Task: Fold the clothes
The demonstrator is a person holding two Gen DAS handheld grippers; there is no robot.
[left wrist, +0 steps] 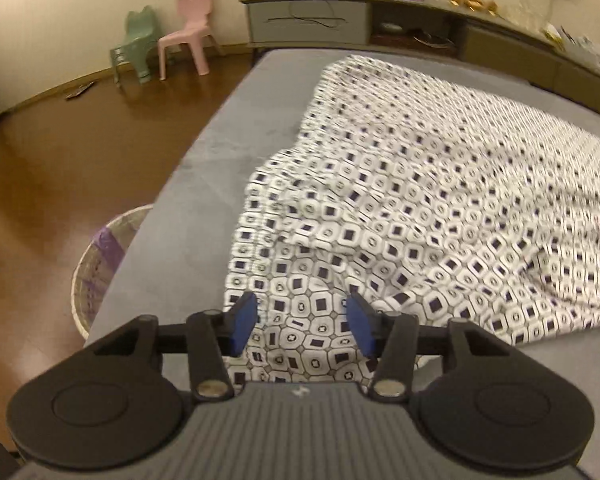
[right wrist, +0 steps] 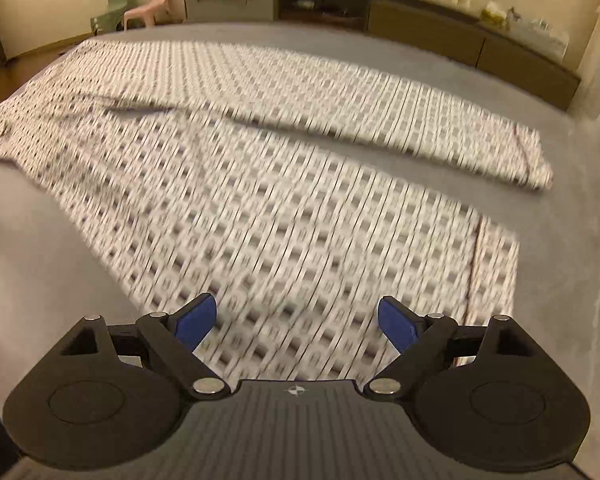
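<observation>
Patterned cloth: white trousers (right wrist: 284, 184) printed with dark squares lie spread on the grey bed (right wrist: 40, 240), two legs running toward its far right edge, waist end toward the left edge.
Left claw (left wrist: 300, 324): open, blue pads apart, poised over the bunched waist end near the bed's near left corner; whether the pads touch the cloth I cannot tell.
Right claw (right wrist: 296, 324): open, holding nothing, above the near leg close to its hem, by the near edge of the bed.
Legs: a dark gap of bed shows between them; the far leg (right wrist: 420, 120) lies flat and straight.
Blur: the right view is smeared, so fine creases cannot be read.
Step in hand: likely the approach for a first grasp, both claws lining up along the near side of the trousers.
Next move: probably needs each claw to close on the near edge of the cloth, then carry the near leg over onto the far one, keeping hems level.
Off the bed: a basket (left wrist: 96, 264) stands on the floor by the left edge.
</observation>
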